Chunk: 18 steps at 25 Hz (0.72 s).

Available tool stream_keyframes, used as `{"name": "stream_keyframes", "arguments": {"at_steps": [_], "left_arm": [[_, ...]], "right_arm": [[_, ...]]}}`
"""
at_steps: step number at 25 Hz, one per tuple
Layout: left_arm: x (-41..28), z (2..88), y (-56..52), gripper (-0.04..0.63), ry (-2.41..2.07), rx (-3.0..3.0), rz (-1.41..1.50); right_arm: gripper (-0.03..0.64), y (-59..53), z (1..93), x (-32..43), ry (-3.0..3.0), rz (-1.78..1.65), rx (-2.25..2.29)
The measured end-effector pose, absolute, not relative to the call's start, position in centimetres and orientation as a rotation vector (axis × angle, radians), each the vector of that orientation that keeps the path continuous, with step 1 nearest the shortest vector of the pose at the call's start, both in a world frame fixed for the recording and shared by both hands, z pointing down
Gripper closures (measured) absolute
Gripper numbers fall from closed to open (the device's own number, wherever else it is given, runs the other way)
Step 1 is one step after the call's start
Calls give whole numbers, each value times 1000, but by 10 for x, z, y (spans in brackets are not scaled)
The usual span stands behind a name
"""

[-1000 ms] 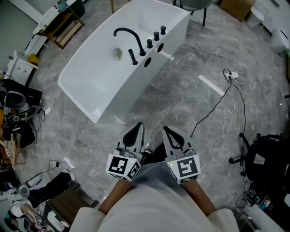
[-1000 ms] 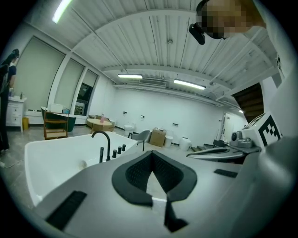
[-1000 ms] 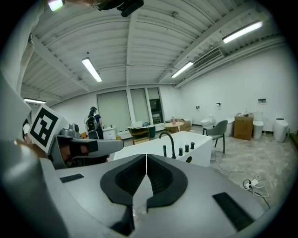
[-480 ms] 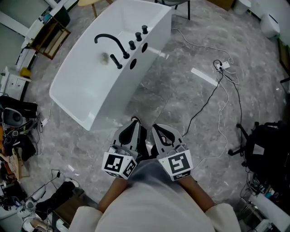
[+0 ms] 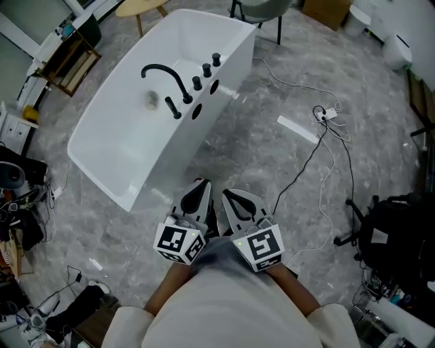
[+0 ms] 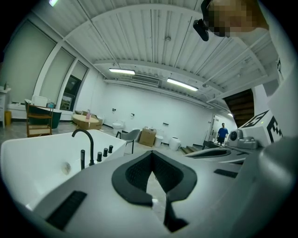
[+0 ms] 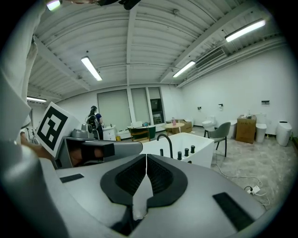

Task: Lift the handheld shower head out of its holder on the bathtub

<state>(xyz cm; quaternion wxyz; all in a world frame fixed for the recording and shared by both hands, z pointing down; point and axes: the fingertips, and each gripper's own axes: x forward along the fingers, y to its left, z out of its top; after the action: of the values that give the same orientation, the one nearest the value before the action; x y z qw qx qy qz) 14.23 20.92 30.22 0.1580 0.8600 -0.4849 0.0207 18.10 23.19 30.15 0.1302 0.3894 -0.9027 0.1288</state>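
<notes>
The white bathtub (image 5: 102, 146) lies at the upper left of the head view. On its near rim stand a black arched faucet (image 5: 163, 73), the black handheld shower head (image 5: 171, 107) upright in its holder, and three knobs (image 5: 206, 69). My left gripper (image 5: 199, 187) and right gripper (image 5: 228, 198) hover side by side over the floor, short of the tub, both shut and empty. In the left gripper view the shut gripper (image 6: 152, 153) points past the shower head (image 6: 83, 159). The right gripper (image 7: 146, 155) is also shut, with the shower head (image 7: 161, 152) ahead.
Cables and a power strip (image 5: 329, 113) trail over the grey floor at the right, near a white strip (image 5: 298, 129). A black bag (image 5: 401, 234) sits far right. A chair (image 5: 262, 8) and round table (image 5: 139, 8) stand beyond the tub. Clutter lines the left edge.
Both grippers have moved forward together towards the tub, which now sits nearer and further left in the head view. Both jaws stayed shut.
</notes>
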Motion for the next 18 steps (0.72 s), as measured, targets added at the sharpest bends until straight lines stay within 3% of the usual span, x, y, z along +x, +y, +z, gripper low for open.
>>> {"name": "stream_keyframes", "arguments": {"at_steps": [18], "left_arm": [[52,297,79,591,-1341,2448,46]], "right_arm": [[597,94,287,94,-2614,327,1114]]}}
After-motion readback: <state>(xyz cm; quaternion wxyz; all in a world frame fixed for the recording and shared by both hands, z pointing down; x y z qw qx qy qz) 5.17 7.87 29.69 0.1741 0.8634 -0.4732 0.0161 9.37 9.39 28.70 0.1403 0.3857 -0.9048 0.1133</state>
